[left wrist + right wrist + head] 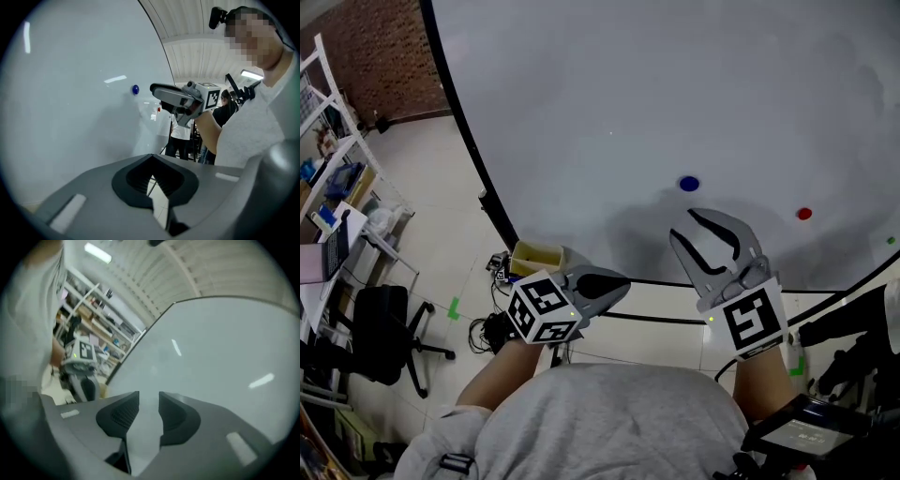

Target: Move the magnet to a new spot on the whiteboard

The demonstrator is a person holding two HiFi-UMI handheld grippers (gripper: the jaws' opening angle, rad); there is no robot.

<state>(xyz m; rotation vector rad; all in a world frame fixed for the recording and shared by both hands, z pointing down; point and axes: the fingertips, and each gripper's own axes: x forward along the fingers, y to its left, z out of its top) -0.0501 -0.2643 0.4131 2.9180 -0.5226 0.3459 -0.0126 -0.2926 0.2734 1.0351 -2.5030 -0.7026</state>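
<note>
On the whiteboard (628,94), the blue magnet (689,184) sits at twelve o'clock of the right gripper (682,223), whose jaws stand apart and empty. Straddle the magnet squarely before closing. At eight o'clock, the left gripper (622,285) idles, jaws together.

whiteboard (628,84) carries a blue magnet (689,184) and a red magnet (804,214)

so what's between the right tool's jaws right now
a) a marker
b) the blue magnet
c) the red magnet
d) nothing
d: the right tool stands open with only bare whiteboard showing through the gap, and the blue magnet sits on the board ahead of it, untouched.
</note>
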